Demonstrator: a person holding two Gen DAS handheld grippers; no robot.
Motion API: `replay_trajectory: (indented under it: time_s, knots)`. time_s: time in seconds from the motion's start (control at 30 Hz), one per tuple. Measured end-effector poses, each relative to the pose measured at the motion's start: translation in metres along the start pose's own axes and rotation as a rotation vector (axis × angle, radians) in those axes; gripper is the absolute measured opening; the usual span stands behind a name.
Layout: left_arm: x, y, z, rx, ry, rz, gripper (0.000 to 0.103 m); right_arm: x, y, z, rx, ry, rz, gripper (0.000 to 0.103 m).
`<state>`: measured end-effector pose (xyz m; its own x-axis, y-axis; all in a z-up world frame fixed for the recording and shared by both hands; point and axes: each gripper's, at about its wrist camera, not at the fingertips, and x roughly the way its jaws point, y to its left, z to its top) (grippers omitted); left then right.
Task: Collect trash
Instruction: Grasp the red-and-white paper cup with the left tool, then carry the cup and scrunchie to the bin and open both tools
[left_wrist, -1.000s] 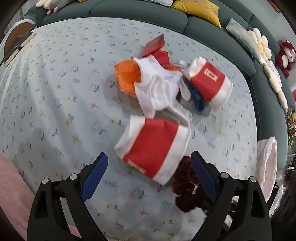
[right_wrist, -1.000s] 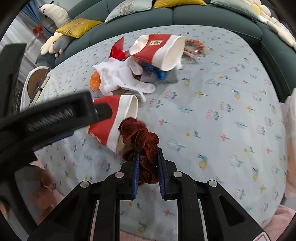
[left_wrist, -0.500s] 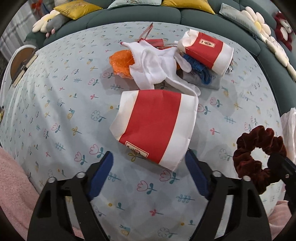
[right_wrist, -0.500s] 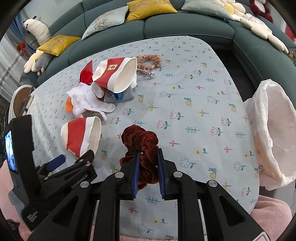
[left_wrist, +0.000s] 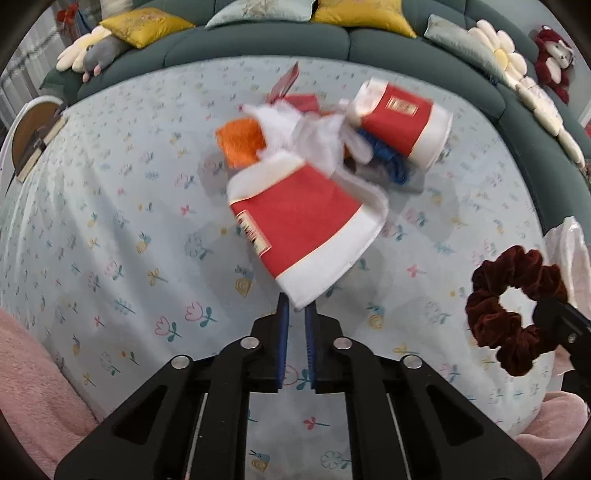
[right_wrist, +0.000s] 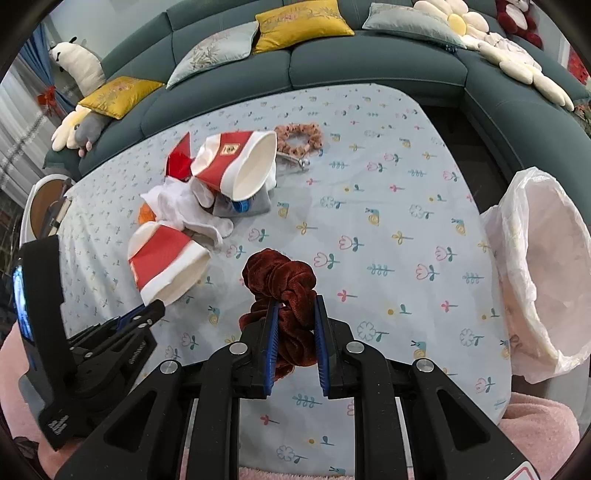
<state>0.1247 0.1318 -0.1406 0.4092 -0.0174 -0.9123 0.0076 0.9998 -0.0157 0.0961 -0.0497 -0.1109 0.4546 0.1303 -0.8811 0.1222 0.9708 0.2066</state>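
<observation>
My left gripper (left_wrist: 295, 314) is shut on the rim of a red and white paper cup (left_wrist: 303, 225) and holds it tilted above the table; the cup also shows in the right wrist view (right_wrist: 166, 266). My right gripper (right_wrist: 295, 314) is shut on a dark red velvet scrunchie (right_wrist: 280, 280), held above the table; the scrunchie also shows in the left wrist view (left_wrist: 513, 310). A second red and white cup (right_wrist: 236, 166) lies on its side on a pile with a white tissue (right_wrist: 184, 206), orange trash (left_wrist: 242, 142) and red wrappers (right_wrist: 179, 157).
A white plastic bag (right_wrist: 543, 273) hangs open at the table's right edge. A pink scrunchie (right_wrist: 299, 136) and a metal clip lie behind the pile. The flowered tablecloth (right_wrist: 388, 221) covers the table; a green sofa with cushions curves behind. A pink blanket lies at the near edge.
My left gripper has shut on the near cup's rim and lifted it. My right gripper has carried the scrunchie further right, towards the bag.
</observation>
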Motion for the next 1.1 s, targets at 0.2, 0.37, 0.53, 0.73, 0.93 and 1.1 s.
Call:
replay_trajectory:
  time_s: [0.2,0.37,0.53,0.73,0.93,1.1]
  knots:
    - [-0.029,-0.014,0.008,0.027,-0.058,-0.045,0.003,-0.018,-0.004,0.003,0.006,-0.047,0.006,0.017]
    - [-0.054,-0.033,0.011,0.057,-0.103,-0.082,0.003,-0.035,-0.011,0.003,0.013,-0.087,0.005,0.017]
    - [-0.073,-0.059,0.014,0.099,-0.138,-0.113,0.003,-0.053,-0.03,0.003,0.051,-0.134,-0.003,0.017]
    - [-0.085,-0.098,0.014,0.159,-0.153,-0.145,0.003,-0.072,-0.064,0.001,0.099,-0.176,-0.025,0.017]
    - [-0.096,-0.147,0.008,0.243,-0.168,-0.173,0.003,-0.092,-0.108,-0.005,0.172,-0.224,-0.055,0.017]
    - [-0.103,-0.193,-0.001,0.328,-0.175,-0.207,0.003,-0.106,-0.149,-0.013,0.237,-0.254,-0.093,0.017]
